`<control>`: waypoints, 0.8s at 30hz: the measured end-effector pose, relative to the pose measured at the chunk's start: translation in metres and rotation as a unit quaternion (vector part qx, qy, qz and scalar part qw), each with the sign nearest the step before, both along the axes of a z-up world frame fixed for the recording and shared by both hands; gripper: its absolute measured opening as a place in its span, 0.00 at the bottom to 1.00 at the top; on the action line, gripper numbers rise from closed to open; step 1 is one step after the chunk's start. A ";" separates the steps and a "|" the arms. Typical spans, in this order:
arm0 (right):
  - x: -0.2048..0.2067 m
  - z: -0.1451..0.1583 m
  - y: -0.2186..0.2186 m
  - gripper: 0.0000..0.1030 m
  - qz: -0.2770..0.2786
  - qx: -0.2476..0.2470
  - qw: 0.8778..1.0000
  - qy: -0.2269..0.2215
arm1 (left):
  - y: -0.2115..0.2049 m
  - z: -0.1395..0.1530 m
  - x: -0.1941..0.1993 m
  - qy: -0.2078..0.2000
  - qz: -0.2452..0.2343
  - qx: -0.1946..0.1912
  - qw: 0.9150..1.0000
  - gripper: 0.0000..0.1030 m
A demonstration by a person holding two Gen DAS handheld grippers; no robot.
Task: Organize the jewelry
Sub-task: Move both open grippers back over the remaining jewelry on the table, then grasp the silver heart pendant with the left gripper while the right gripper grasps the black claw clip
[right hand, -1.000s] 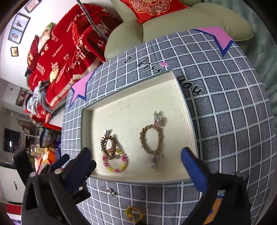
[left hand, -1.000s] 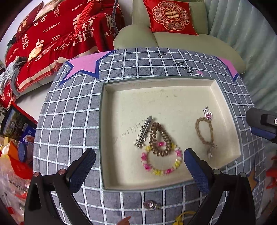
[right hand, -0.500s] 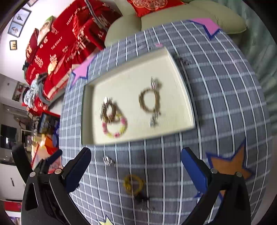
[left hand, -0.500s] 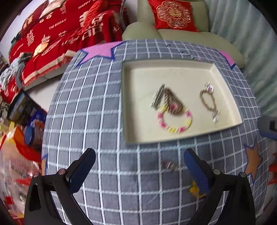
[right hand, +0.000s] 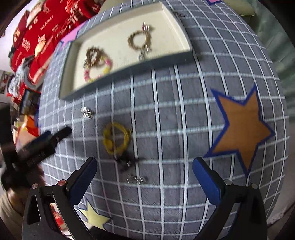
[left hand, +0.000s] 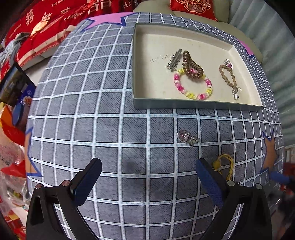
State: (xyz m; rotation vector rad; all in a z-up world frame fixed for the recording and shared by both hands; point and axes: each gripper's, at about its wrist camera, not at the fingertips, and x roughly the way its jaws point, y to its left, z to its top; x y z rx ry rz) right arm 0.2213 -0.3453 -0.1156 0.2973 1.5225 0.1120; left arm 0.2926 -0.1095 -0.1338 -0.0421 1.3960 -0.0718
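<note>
A cream tray [left hand: 143,92] [right hand: 129,24] on the grid-patterned table holds a silver hair clip [left hand: 174,60], a brown spiral hair tie [left hand: 192,67], a pink-and-yellow bead bracelet [left hand: 192,86] and a braided brown bracelet [left hand: 227,74] [right hand: 140,39]. On the cloth in front of the tray lie a small silver charm [left hand: 187,137] [right hand: 86,112], a yellow cord bracelet [left hand: 224,164] [right hand: 116,138] and, closer still, a small dark piece [right hand: 125,162]. My left gripper [left hand: 147,182] is open above bare cloth. My right gripper [right hand: 144,181] is open just short of the yellow bracelet.
The round table [left hand: 92,110] wears a grey checked cloth with an orange star [right hand: 241,129] at the right. A red bedspread [left hand: 46,22] and a sofa with a red cushion [left hand: 193,7] lie behind. Clutter sits off the table's left edge [left hand: 12,118].
Both grippers have pulled back from over the tray towards the table's near side. The tray now lies farther off, and the charm and yellow bracelet have come into full view.
</note>
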 end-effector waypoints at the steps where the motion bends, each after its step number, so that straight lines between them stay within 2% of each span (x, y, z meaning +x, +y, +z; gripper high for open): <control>1: -0.004 -0.003 0.002 1.00 0.005 -0.005 1.000 0.003 | -0.001 -0.002 0.001 0.003 0.002 -0.004 1.000 1.00; 8: -0.026 -0.018 0.015 1.00 0.012 -0.016 1.000 0.017 | -0.007 -0.015 0.010 0.013 0.009 -0.018 1.000 1.00; 16: -0.025 -0.026 0.032 1.00 0.025 -0.030 0.999 0.008 | -0.017 -0.021 0.021 0.007 0.001 -0.014 1.000 1.00; 22: -0.018 -0.031 0.043 0.92 0.034 -0.037 0.999 0.006 | -0.022 -0.030 0.027 0.002 0.000 -0.010 1.000 1.00; 24: -0.016 -0.034 0.046 0.86 0.036 -0.041 0.998 0.009 | -0.022 -0.032 0.027 0.000 -0.004 -0.008 1.000 1.00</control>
